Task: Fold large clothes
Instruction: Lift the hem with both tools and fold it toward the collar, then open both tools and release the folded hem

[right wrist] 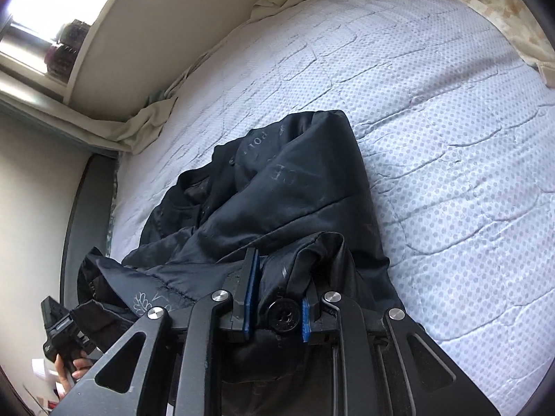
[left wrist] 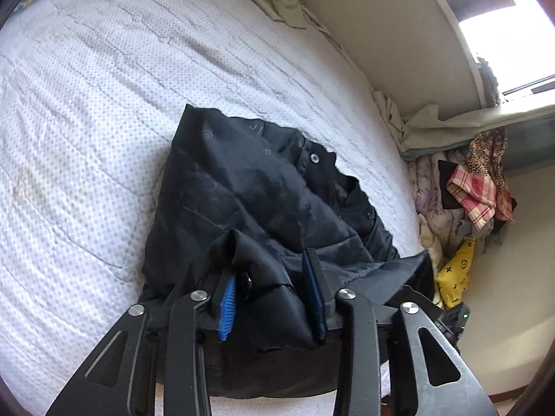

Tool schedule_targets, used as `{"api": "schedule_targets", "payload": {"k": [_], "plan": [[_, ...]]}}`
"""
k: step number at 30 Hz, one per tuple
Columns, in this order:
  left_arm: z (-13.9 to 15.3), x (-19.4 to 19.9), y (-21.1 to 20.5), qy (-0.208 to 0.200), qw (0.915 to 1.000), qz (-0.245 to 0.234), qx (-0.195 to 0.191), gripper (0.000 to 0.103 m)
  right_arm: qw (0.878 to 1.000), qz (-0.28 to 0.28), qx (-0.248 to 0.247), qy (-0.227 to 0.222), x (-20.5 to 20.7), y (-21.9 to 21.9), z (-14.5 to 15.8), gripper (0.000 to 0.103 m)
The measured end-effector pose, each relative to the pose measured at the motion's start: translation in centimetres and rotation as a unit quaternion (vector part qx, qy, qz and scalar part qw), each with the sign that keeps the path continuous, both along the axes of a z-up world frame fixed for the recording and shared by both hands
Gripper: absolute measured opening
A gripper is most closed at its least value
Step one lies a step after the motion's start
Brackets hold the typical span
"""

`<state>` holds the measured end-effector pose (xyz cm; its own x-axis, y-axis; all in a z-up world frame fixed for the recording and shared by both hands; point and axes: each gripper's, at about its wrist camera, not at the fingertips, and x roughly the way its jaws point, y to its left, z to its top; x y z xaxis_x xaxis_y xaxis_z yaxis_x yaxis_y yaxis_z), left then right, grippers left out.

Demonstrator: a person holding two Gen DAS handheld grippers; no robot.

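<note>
While the crumpled black padded jacket (left wrist: 249, 201) lies on the white dotted mattress (left wrist: 86, 121), the left claw (left wrist: 272, 289) grips its near hem, apparently for folding. Across it, the right claw (right wrist: 277, 294) pinches the hem by a snap button (right wrist: 284, 314).

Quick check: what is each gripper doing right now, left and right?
Left gripper: shut on a bunched edge of the black jacket.
Right gripper: shut on the black jacket's edge, by a snap button.
</note>
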<state>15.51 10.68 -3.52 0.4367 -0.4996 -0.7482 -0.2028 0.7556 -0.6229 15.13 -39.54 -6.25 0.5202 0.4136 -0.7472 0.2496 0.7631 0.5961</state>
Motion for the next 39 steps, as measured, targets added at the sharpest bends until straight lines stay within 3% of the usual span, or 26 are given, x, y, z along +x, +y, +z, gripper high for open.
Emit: {"api": "schedule_targets", "payload": {"k": [8, 12, 15, 17, 19, 22, 26, 30, 37, 39], "plan": [[-0.4, -1.5, 3.2, 0.002, 0.9953, 0.024, -0.094, 0.053, 1.0, -0.007, 0.007, 0.007, 0.1, -0.4, -0.8, 0.015], [0.5, -2.5, 4.0, -0.022, 0.9933, 0.023, -0.111, 0.055, 1.0, -0.009, 0.006, 0.003, 0.1, -0.4, -0.7, 0.015], [1.1, -2.8, 4.2, -0.043, 0.9927, 0.026, -0.109, 0.066, 1.0, -0.009, 0.01, -0.005, 0.3, -0.4, -0.4, 0.019], [0.9, -2.7, 4.3, -0.046, 0.9934, 0.036, -0.099, 0.069, 0.999, -0.015, 0.03, -0.018, 0.2, -0.6, -0.1, 0.026], [0.5, -2.6, 5.2, -0.042, 0.992, 0.063, -0.102, 0.069, 0.997, -0.029, 0.06, -0.037, -0.2, -1.2, 0.3, 0.05], [0.3, -3.2, 6.7, -0.041, 0.9866, 0.103, -0.12, 0.069, 0.993, -0.06, 0.079, -0.068, -1.1, -2.5, 1.6, 0.063], [1.9, -3.5, 6.0, -0.063, 0.9924, 0.096, -0.044, 0.069, 0.986, -0.077, 0.076, -0.131, -2.6, -3.9, 4.6, 0.07], [3.4, -3.3, 3.8, -0.087, 0.9929, 0.067, 0.044, 0.071, 0.985, -0.05, -0.054, -0.155, -3.1, -3.2, 7.5, 0.071], [1.3, -1.6, -0.9, -0.07, 0.9866, 0.002, 0.148, 0.071, 0.978, 0.031, -0.168, -0.122, -1.2, 0.0, 5.4, 0.071], [0.1, -0.8, -1.8, -0.057, 0.9825, -0.008, 0.178, 0.068, 0.979, 0.045, -0.165, -0.11, -0.6, 0.6, 4.4, 0.071]]}}
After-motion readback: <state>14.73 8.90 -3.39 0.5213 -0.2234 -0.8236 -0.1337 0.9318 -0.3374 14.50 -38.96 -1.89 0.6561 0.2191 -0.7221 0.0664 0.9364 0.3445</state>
